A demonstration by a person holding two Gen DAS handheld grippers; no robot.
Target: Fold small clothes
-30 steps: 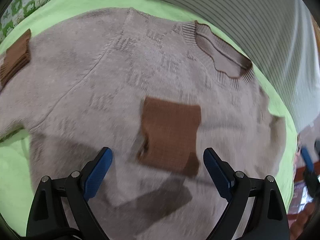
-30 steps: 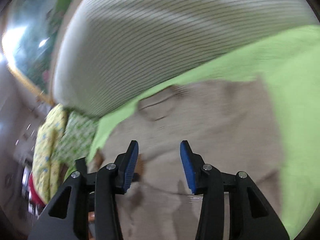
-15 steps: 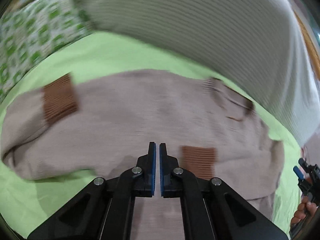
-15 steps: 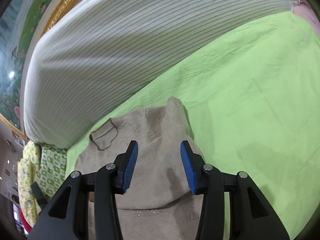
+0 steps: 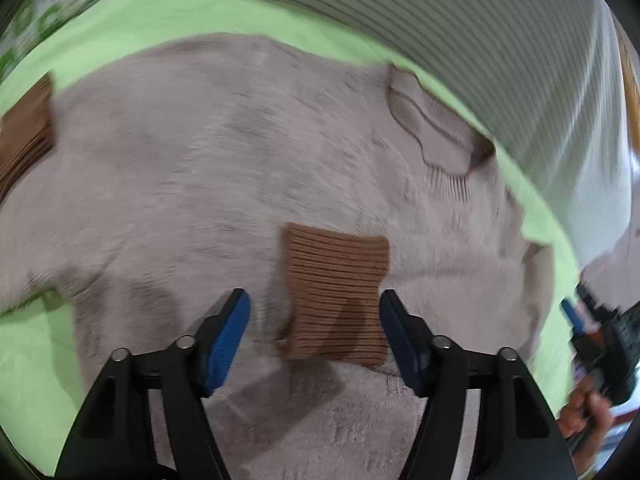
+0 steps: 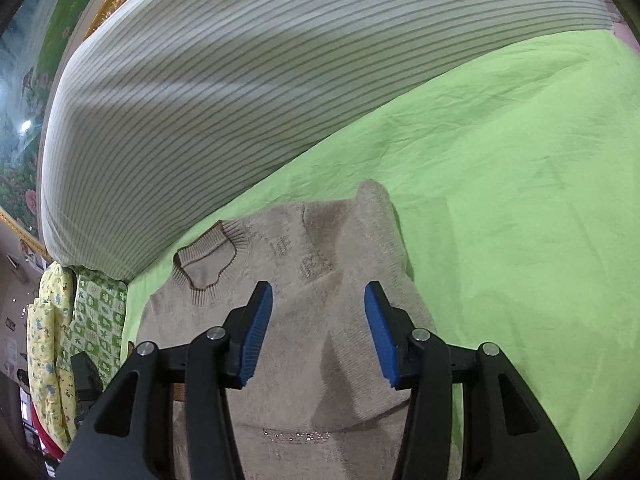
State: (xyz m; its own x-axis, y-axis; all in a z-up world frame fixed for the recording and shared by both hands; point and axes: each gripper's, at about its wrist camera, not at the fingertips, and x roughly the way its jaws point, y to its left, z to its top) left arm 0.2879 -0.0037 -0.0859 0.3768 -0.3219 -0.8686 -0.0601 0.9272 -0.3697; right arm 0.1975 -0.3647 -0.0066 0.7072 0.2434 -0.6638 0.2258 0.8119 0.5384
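A beige knit sweater (image 5: pixel 224 184) lies flat on a green bedsheet (image 5: pixel 120 24). One sleeve is folded across the body, and its brown ribbed cuff (image 5: pixel 334 292) lies between the tips of my left gripper (image 5: pixel 314 332), which is open and empty just above it. The other brown cuff (image 5: pixel 24 136) is at the far left. My right gripper (image 6: pixel 318 336) is open and empty over the sweater's folded shoulder side (image 6: pixel 360 280), near the collar (image 6: pixel 208 260).
A striped white bolster (image 6: pixel 260 80) runs along the far edge of the sheet (image 6: pixel 500 220). Patterned green and yellow bedding (image 6: pixel 80 328) sits at the left. The right gripper and the hand that holds it show at the right edge of the left wrist view (image 5: pixel 592 344).
My left gripper was shut half a second ago and is open now, lower and closer to the folded cuff. My right gripper has stayed open and moved slightly nearer the sweater.
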